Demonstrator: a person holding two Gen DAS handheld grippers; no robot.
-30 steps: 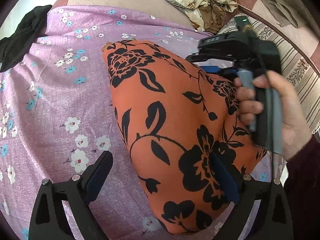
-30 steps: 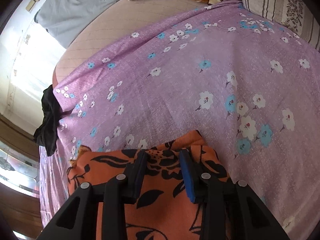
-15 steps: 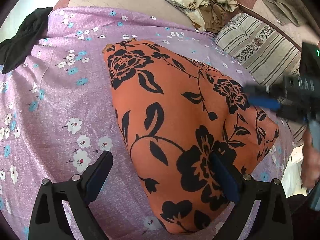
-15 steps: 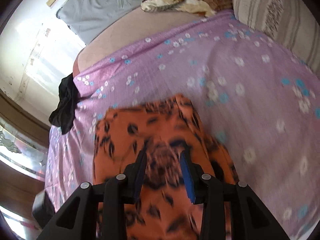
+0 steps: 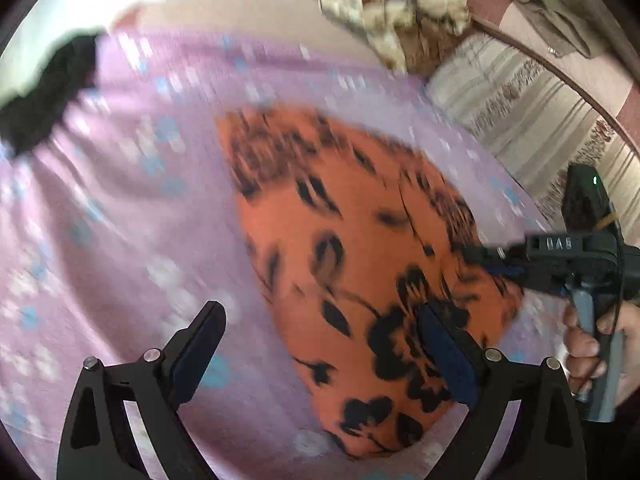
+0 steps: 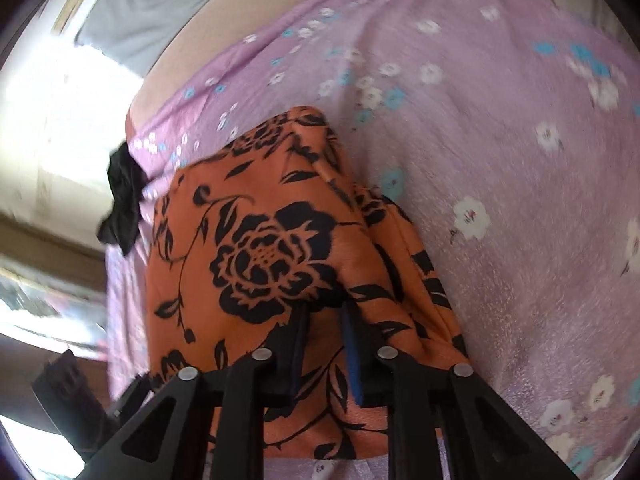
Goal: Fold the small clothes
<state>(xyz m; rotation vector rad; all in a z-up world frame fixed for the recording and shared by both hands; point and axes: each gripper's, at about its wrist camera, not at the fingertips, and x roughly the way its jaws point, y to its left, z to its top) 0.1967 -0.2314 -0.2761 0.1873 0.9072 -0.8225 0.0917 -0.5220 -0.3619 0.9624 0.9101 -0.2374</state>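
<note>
An orange garment with black flowers (image 5: 352, 248) lies on the purple flowered bedsheet (image 5: 120, 208); it also shows in the right wrist view (image 6: 260, 248). My left gripper (image 5: 320, 344) is open wide, its right finger over the garment's near part and its left finger over the sheet. My right gripper (image 6: 324, 344) is nearly shut, pinching the garment's near edge, which is lifted and bunched. In the left wrist view the right gripper (image 5: 492, 260) grips the garment's right side.
A black garment (image 5: 44, 92) lies at the sheet's far left edge (image 6: 124, 200). A crumpled beige patterned cloth (image 5: 396, 12) and a striped pillow (image 5: 520, 120) sit at the back right.
My right gripper swung away to the right, came back and closed on the garment's right edge, lifting it. My left gripper stayed open and shifted slightly.
</note>
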